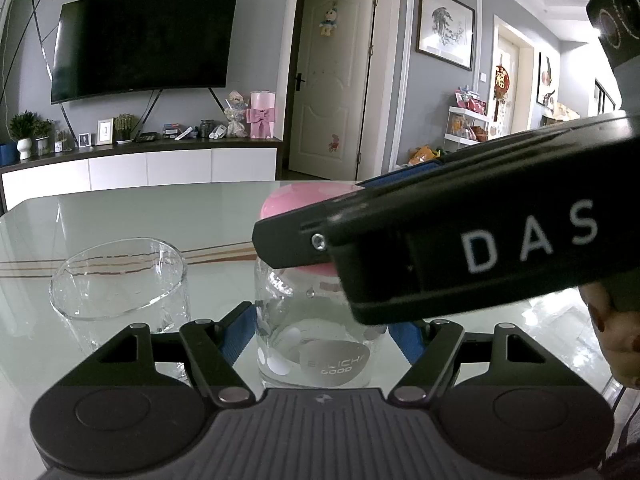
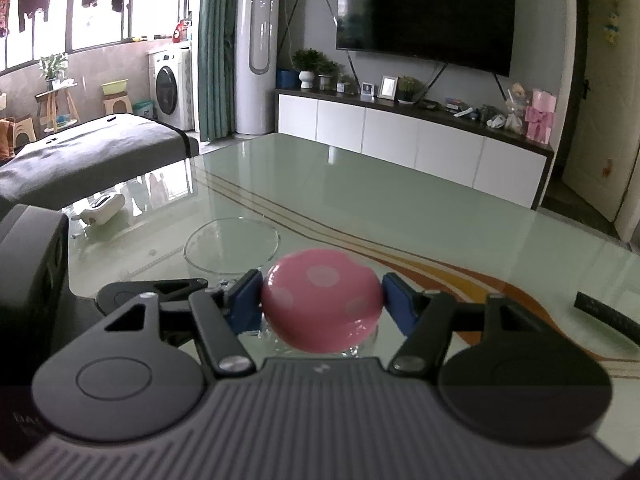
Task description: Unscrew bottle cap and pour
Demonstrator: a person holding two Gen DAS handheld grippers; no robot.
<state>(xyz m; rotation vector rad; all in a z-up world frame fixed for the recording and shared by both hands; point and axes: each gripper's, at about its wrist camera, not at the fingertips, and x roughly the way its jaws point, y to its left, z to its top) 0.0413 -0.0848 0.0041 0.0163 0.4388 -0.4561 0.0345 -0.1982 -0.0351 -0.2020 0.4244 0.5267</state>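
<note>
The glass tabletop point(image 2: 360, 184) carries everything. Near its middle stands the clear bottle point(image 1: 316, 344), clamped low on its body by the left hand-held gripper point(image 1: 320, 336). Just beside it, toward the far-left edge, waits an empty drinking glass point(image 1: 120, 280). The right hand-held gripper point(image 2: 322, 300) is clamped on the pink dotted cap point(image 2: 322, 300), which looks seated (no gap visible). So both holds are set; unscrewing and pouring remain. Only the left view shows the bottle's body; only the right shows both pads meeting the cap.
</note>
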